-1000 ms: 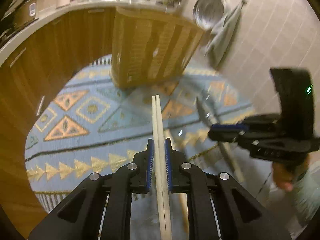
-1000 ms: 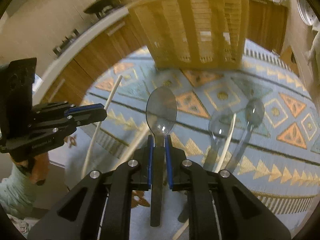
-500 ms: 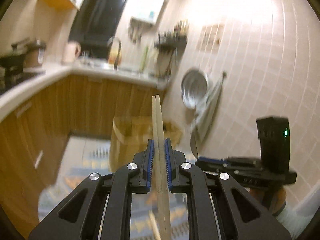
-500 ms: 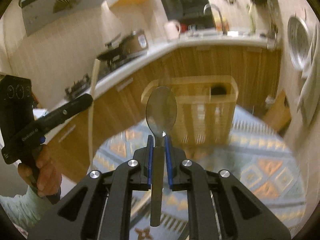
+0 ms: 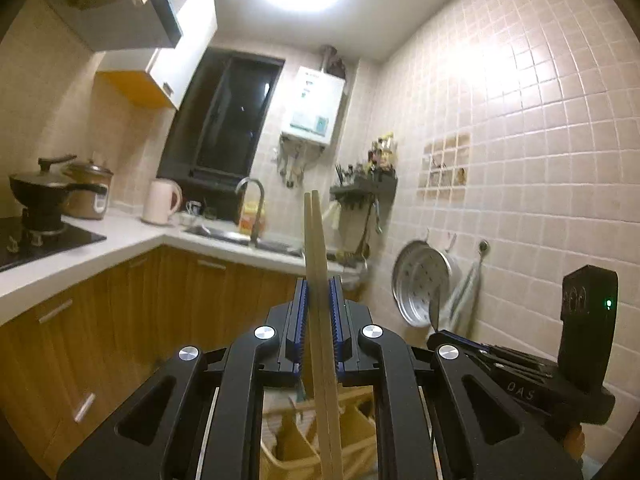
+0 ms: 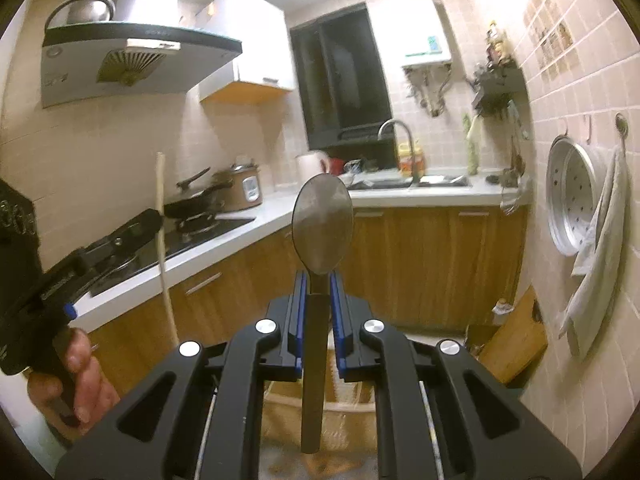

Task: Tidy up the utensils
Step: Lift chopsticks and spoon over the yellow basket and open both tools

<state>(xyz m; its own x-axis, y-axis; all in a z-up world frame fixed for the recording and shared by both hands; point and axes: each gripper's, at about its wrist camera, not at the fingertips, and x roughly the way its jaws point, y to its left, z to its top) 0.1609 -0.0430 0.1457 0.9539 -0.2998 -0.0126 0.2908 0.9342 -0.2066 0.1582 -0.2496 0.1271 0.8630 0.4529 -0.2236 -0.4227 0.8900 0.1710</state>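
**Both grippers loaded and raised above the holder**

The left gripper pinched a pair of wooden chopsticks between its blue pads, the sticks side by side and running straight out past the fingertips, their lower ends reaching down in front of the slatted wooden utensil holder. The right gripper was clamped on the flat handle of a metal spoon, bowl outward, handle end hanging free below the pads over the same holder.

Slippage looked like the main risk. The two chopsticks were held only by side pressure, so any tilt or slackening could have let one slide past the other or drop short of a compartment. The spoon's smooth, narrow handle could have pivoted between the pads, with the heavy bowl swinging it off line. The two tools sat near each other, so lowering both together might have knocked them, or sent a utensil into the wrong slot.

Both were held level, pointing across the kitchen toward the counter and sink. The person's left hand wrapped the left gripper's handle from below; the right hand was barely in view.
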